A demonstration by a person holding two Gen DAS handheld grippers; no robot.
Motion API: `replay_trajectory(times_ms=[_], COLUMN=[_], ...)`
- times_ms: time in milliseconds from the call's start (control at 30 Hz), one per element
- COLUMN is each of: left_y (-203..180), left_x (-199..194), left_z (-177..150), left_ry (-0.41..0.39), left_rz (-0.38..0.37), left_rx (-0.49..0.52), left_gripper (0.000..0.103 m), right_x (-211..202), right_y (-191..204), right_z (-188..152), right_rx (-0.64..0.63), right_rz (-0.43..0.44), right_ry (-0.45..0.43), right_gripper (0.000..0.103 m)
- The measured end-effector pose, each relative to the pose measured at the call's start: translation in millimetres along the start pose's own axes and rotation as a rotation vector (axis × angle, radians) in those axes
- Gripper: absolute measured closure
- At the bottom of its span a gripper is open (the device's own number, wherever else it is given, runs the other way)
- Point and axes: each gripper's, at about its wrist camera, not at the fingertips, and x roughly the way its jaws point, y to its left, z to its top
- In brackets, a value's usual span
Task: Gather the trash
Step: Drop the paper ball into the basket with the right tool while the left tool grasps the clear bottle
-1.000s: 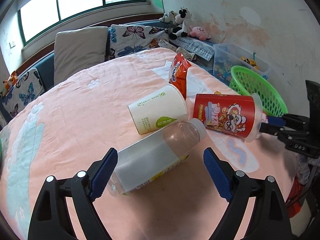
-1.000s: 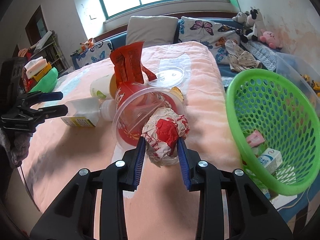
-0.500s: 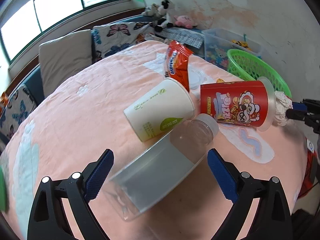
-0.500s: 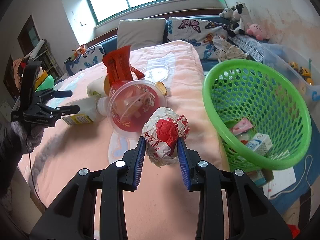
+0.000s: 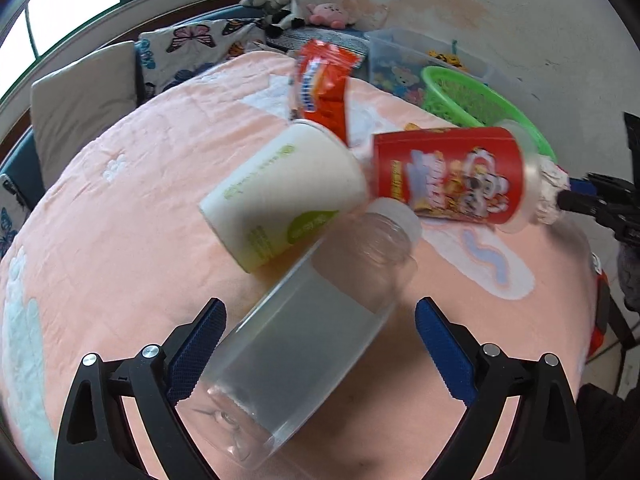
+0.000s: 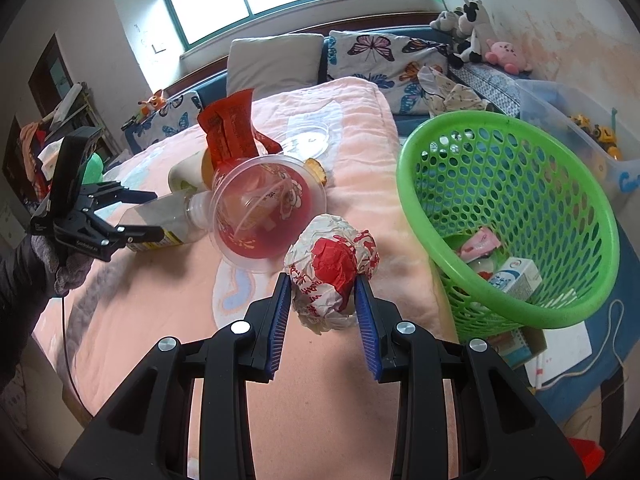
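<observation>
Between the blue pads of the right gripper [image 6: 322, 306] sits a crumpled red-and-white wrapper [image 6: 331, 270], pinched on both sides above the pink blanket [image 6: 160, 320] — the green basket [image 6: 560, 216] stands just to its right. Beside the wrapper lies a red cup [image 6: 266, 216] on its side. The left gripper [image 5: 320, 344] is spread wide around a clear bottle [image 5: 316, 320], pads apart from it — a white paper cup [image 5: 288, 196] lies beyond.
</observation>
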Motion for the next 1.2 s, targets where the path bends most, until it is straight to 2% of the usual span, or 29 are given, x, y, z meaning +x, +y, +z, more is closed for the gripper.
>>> replay_trajectory(times_ms=[167, 233, 433, 667, 700, 733, 767, 933, 1200], left_y=[-13, -20, -23, -29, -30, -31, -31, -36, -42], left_x=[-7, -9, 3, 17, 18, 18, 17, 4, -43], left_z=[-2, -1, 11, 16, 17, 17, 17, 12, 5], left_ry=[0.023, 0.028, 0.057, 0.067, 0.063, 0.054, 0.050, 0.004, -0.097], left_rz=[-0.074, -0.082, -0.006, 0.054, 0.063, 0.080, 0.084, 0.115, 0.097], left_rx=[0.002, 0.020, 0.039, 0.063, 0.062, 0.059, 0.055, 0.024, -0.086], left_gripper=[0.016, 0.017, 0.029, 0.033, 0.034, 0.041, 0.041, 0.043, 0.043], right_x=[2, 2, 0, -3, -3, -4, -4, -12, -30], right_y=[0, 0, 0, -1, -1, -1, -1, -1, -11], right_z=[0, 0, 0, 0, -1, -1, -1, 0, 4], right_rx=[0.005, 0.009, 0.013, 0.022, 0.023, 0.025, 0.023, 0.024, 0.044], right_rz=[0.006, 0.008, 0.011, 0.011, 0.012, 0.013, 0.012, 0.010, -0.011], right_ry=[0.000, -0.002, -0.009, -0.018, -0.019, -0.021, -0.022, -0.042, -0.089], right_gripper=[0.070, 0.070, 0.070, 0.070, 0.070, 0.070, 0.070, 0.070, 0.070])
